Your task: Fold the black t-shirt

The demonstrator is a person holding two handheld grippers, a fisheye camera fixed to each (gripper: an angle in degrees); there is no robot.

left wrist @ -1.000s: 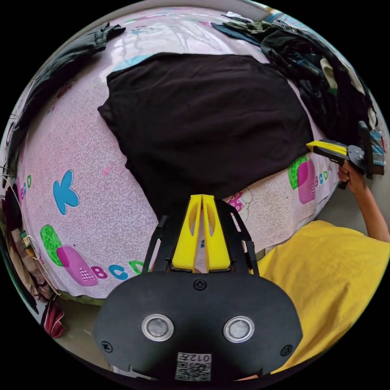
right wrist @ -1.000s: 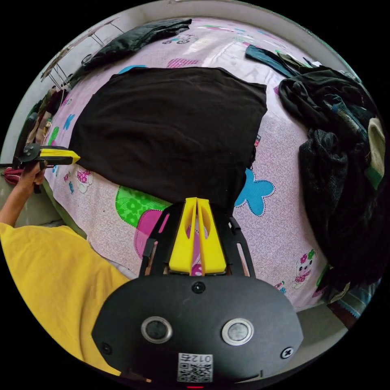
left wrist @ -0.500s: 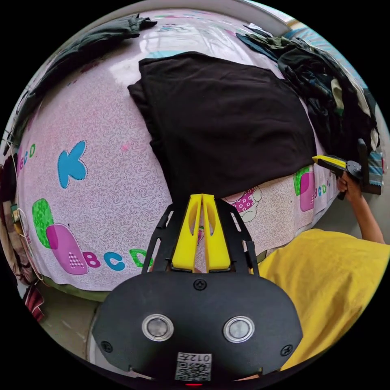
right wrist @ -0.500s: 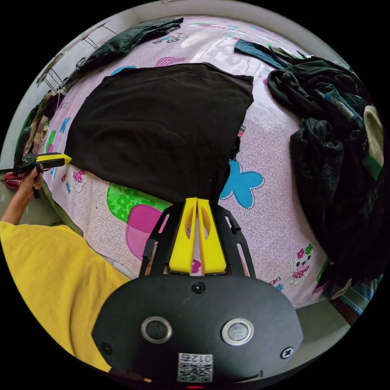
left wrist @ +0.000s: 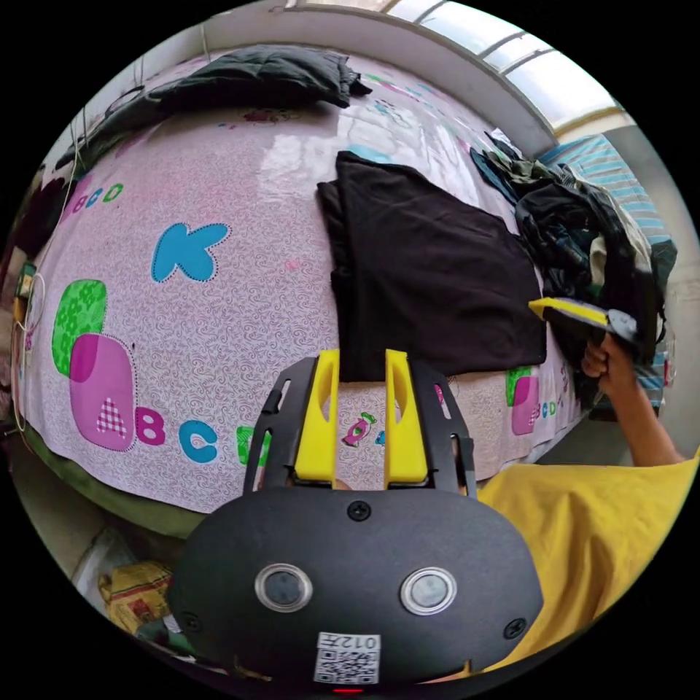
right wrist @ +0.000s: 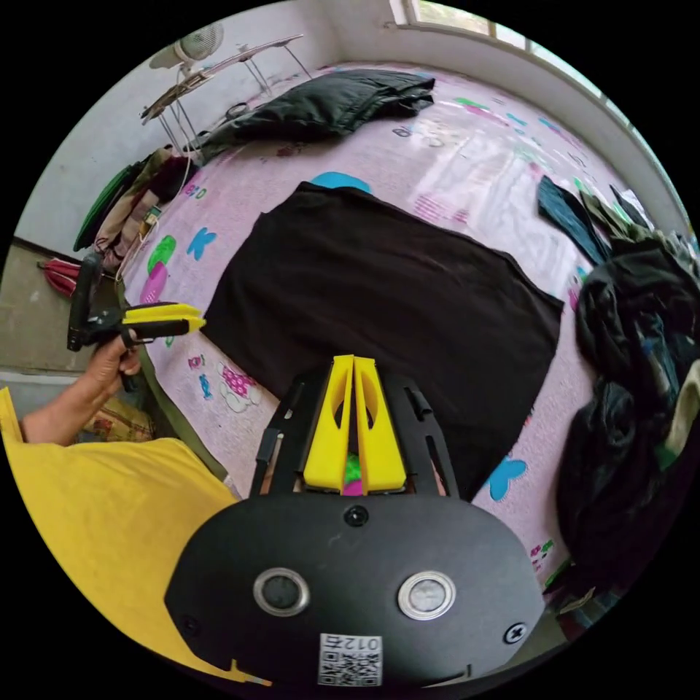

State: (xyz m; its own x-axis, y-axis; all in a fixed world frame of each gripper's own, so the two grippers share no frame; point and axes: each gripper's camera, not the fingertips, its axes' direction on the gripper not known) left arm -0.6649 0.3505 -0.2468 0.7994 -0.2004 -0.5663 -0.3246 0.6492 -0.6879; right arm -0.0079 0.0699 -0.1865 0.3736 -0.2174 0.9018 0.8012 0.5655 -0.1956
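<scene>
Left tool (left wrist: 362, 364) has sprung apart and let go of the t-shirt (left wrist: 430, 273); right tool (right wrist: 354, 368) stays pressed together, lifted off the bed (left wrist: 219, 306). Fold looks laid.

The pink bedsheet (left wrist: 219, 306) bears printed letters "K" and "ABC".

One black t-shirt (right wrist: 386, 313) flat on one bed (left wrist: 182, 313). Two grippers up: left gripper (left wrist: 362, 364), right gripper (right wrist: 353, 368). One dark quilt (right wrist: 321, 106) at the far side, one clothes heap (right wrist: 634, 379).
</scene>
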